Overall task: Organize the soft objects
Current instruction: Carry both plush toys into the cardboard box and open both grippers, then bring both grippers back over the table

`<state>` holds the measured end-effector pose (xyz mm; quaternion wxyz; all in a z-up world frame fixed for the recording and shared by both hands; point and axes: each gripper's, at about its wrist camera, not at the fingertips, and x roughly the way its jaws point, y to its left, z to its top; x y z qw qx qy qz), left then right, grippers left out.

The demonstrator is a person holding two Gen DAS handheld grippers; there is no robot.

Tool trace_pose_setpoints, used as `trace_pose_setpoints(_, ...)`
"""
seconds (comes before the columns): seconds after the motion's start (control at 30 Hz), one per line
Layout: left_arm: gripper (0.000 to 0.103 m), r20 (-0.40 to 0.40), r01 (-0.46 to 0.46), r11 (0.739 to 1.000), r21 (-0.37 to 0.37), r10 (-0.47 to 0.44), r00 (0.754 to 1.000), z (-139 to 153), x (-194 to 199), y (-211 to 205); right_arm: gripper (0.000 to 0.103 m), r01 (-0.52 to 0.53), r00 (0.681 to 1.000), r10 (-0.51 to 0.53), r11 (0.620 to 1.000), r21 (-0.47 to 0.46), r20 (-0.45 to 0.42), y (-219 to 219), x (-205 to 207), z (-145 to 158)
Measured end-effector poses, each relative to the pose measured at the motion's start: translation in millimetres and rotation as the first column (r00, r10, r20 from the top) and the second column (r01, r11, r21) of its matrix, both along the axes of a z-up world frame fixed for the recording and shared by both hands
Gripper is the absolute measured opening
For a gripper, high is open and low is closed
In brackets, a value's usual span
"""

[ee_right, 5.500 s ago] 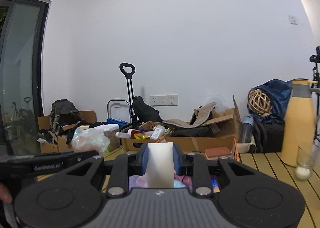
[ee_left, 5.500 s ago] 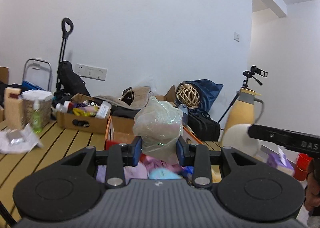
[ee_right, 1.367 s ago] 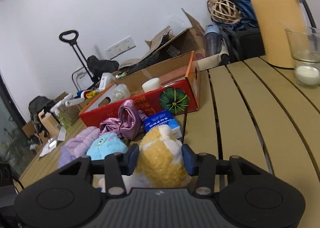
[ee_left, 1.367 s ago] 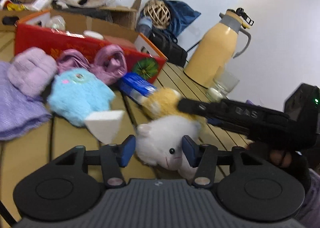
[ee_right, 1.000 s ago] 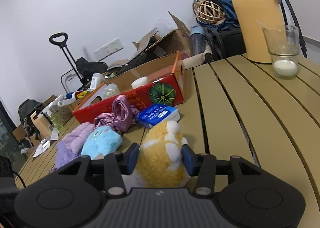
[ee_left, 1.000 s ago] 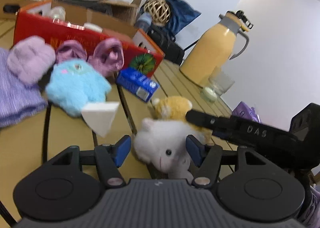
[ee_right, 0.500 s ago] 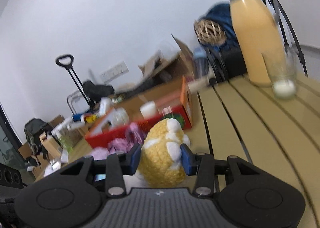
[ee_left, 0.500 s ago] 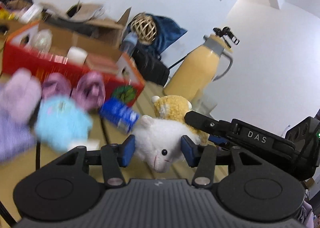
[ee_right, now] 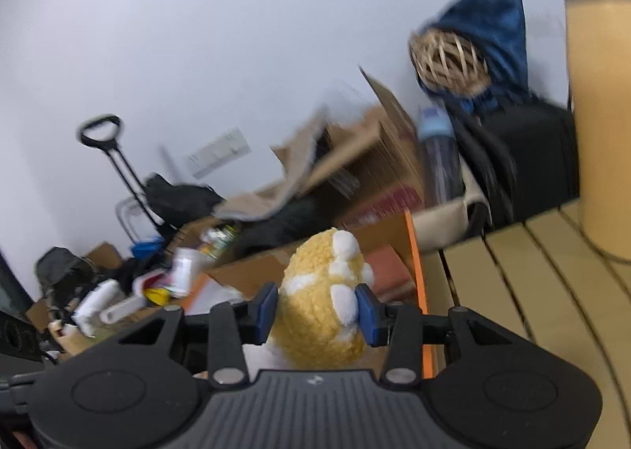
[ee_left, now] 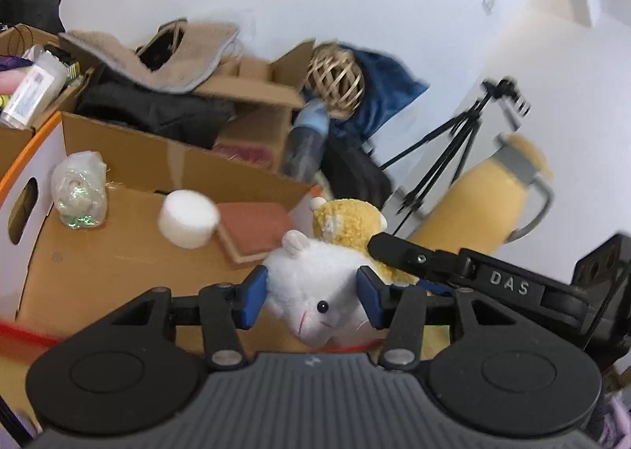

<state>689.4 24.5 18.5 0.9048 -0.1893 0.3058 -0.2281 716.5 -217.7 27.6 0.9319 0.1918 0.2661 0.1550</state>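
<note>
My left gripper [ee_left: 312,298] is shut on a white plush animal [ee_left: 315,293], its blue pads pressing both sides, held up over the near edge of the open cardboard box [ee_left: 118,252]. My right gripper [ee_right: 317,309] is shut on a yellow plush [ee_right: 321,315] with white patches, raised in front of the same box [ee_right: 416,263]. In the left wrist view the yellow plush [ee_left: 347,218] shows just behind the white one, with the right gripper's arm [ee_left: 453,263] crossing from the right. Inside the box lie a plastic-wrapped bundle [ee_left: 79,192], a white foam round [ee_left: 188,219] and a reddish-brown pad [ee_left: 252,226].
A yellow thermos [ee_left: 493,200] stands on the slatted wooden table [ee_right: 532,291] to the right. Behind the box are more cartons with clothes, a wicker ball [ee_left: 335,76] on blue fabric, a bottle [ee_left: 309,145] and a tripod [ee_left: 453,141].
Both grippers closed on their plush toys, lifted them off the table and carried them forward to the box. The purple and blue soft toys on the table have dropped out of view.
</note>
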Motion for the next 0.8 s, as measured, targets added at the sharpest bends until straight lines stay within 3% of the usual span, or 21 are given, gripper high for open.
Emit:
trace_pose_setpoints(0.1,0.049,-0.018,0.011,0.996,0.092,-0.01,1.0,-18.7,8.0,-0.3,0.042,0.031,0.999,-0.033,0.992,-0.118,-0.016,15.5,11.2,-17.1)
trace_pose_setpoints(0.17,0.049,-0.02,0.016,0.995,0.103,-0.014,1.0,-22.9,5.6,5.2,0.043,0.066,0.998,-0.067,0.978,-0.2,0.004,21.8,8.6,-22.5)
trace_pose_setpoints(0.37,0.049,0.038,-0.041,0.99,0.133,0.036,0.999,4.8,-20.7,28.8,0.043,0.088,0.995,-0.074,0.967,-0.238,0.066,20.0,-10.8,3.2)
trace_pose_setpoints(0.43,0.049,0.079,-0.063,0.983,0.171,0.05,0.996,21.1,-39.9,31.2,0.046,0.083,0.993,-0.06,0.967,-0.242,0.101,18.8,-29.8,22.5)
trace_pose_setpoints(0.5,0.049,0.129,-0.086,0.974,0.21,0.06,0.99,37.6,-65.9,31.7,0.06,0.075,0.989,-0.043,0.968,-0.238,0.138,16.4,-50.7,40.9)
trace_pose_setpoints(0.57,0.05,0.177,-0.112,0.963,0.244,0.07,0.982,51.7,-95.2,31.8,0.065,0.054,0.984,-0.012,0.969,-0.239,0.176,14.1,-75.9,56.9)
trace_pose_setpoints(0.7,0.056,0.272,-0.152,0.948,0.281,0.073,0.96,75.8,-159.5,36.0,0.078,0.017,0.97,0.061,0.949,-0.315,0.235,11.8,-140.7,79.7)
trace_pose_setpoints(0.8,0.062,0.315,-0.175,0.943,0.284,0.081,0.946,84.6,-208.8,41.7,0.082,0.007,0.959,0.102,0.924,-0.383,0.264,8.6,-196.8,85.0)
